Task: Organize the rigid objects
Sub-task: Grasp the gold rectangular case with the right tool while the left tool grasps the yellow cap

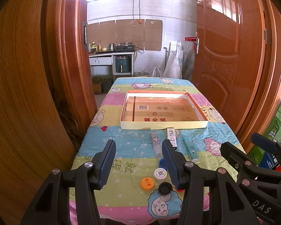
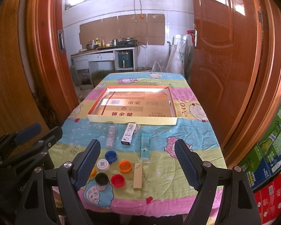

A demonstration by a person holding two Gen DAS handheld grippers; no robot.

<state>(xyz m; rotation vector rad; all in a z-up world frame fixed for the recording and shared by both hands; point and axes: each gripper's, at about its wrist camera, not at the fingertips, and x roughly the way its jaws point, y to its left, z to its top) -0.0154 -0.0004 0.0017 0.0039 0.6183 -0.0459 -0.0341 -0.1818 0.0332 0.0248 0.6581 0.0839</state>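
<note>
Both the left gripper (image 1: 138,161) and right gripper (image 2: 137,161) hang wide and empty short of the shallow tray (image 2: 133,121), before which bottle caps (image 2: 110,156) and slim boxes (image 2: 128,133) lie spread, seemingly awaiting sorting.

My two wrist cameras sit side by side at the table's (image 1: 106,150) near edge, angled down, sharing the tray (image 2: 133,121).

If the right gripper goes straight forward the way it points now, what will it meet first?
Probably the teal box lying flat on the tablecloth, between the open right gripper fingers' line; depth is unclear.
</note>
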